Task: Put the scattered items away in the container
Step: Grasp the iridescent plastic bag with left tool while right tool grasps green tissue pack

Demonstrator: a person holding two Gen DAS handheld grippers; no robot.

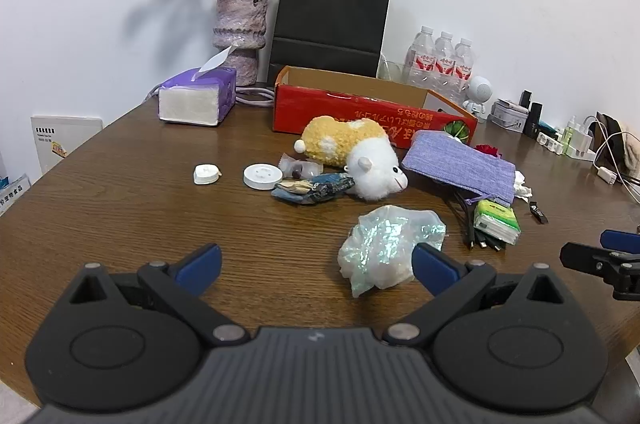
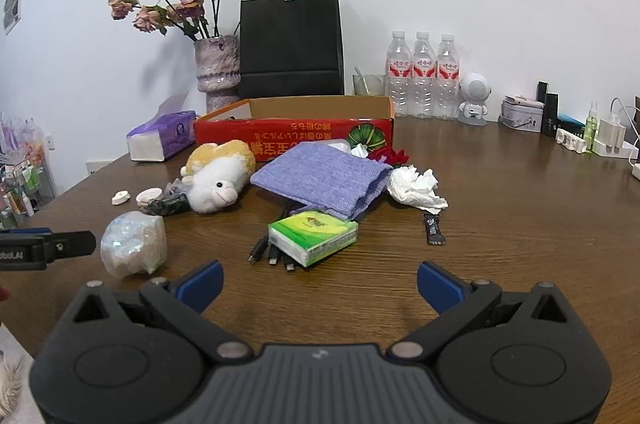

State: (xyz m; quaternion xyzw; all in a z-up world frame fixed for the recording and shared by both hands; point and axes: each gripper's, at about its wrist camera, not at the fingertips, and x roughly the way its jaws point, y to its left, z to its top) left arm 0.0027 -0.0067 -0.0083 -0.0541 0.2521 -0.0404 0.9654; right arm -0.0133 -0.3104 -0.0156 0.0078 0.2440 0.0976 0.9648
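While we surveyed the left wrist view, the left gripper (image 1: 316, 260) stood with its jaws fully apart and nothing between the pads, hovering over the wooden table (image 1: 120, 183). Just ahead of its right finger lay a crumpled iridescent bag (image 1: 390, 248), which we judged light, soft and slippery; a pinch across its bunched middle should serve. Beyond it lay the plush sheep (image 1: 356, 153), soft and compressible, best taken across the body. Two white discs (image 1: 236, 175), stiff and low, would need an edge grip. The red cardboard box (image 1: 360, 107), open at the top, stood at the back of the clutter, and we saw nothing inside it.

When we turned to the right wrist view, the right gripper (image 2: 320, 284) was likewise wide open and empty. Nearest ahead lay the green tissue pack (image 2: 314, 236), resting on dark cables (image 2: 268, 252); we judged it light and yielding, graspable across its short sides. The purple knitted pouch (image 2: 324, 177) was limp and would sag. The crumpled tissue (image 2: 416, 189) was featherlight. A small dark sachet (image 2: 434, 230) lay flat, apart from the rest.
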